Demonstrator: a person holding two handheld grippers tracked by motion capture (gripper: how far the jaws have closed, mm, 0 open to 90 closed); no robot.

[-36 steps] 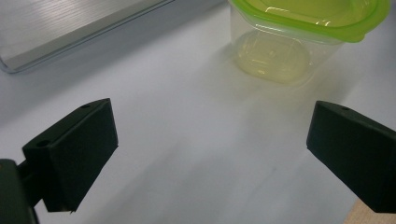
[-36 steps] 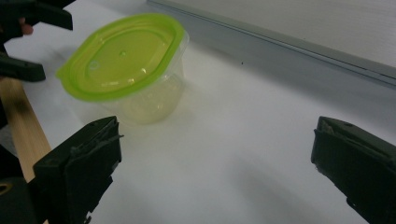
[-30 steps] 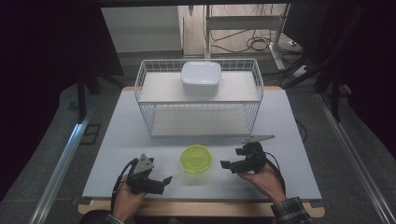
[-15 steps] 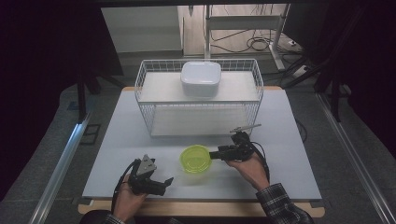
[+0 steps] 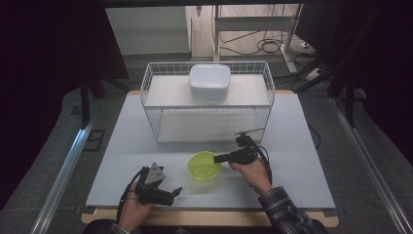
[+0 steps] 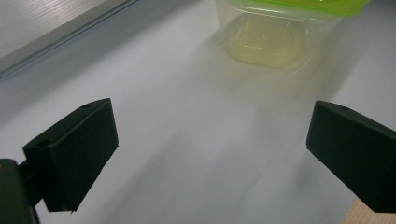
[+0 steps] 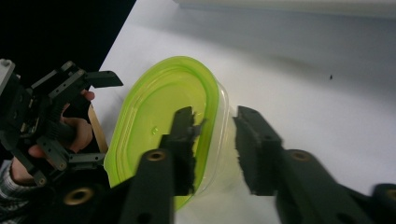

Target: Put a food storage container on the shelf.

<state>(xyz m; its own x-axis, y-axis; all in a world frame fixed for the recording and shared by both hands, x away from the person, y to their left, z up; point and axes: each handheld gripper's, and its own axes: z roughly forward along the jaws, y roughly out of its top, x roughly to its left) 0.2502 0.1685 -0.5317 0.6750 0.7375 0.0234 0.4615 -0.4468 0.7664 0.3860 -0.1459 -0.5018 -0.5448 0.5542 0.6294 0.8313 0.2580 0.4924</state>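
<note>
Right gripper (image 5: 219, 158) has shifted left since the earlier frame, up to the green-lidded container (image 5: 205, 165); its jaws have just been closing and now straddle the container's rim, one over the lid, one outside the wall, pads not clearly pressing. Container sits on the table (image 5: 122, 146), front centre. Left gripper (image 5: 174, 191) unmoved, jaws spread wide. No legible writing or labels anywhere.
</note>
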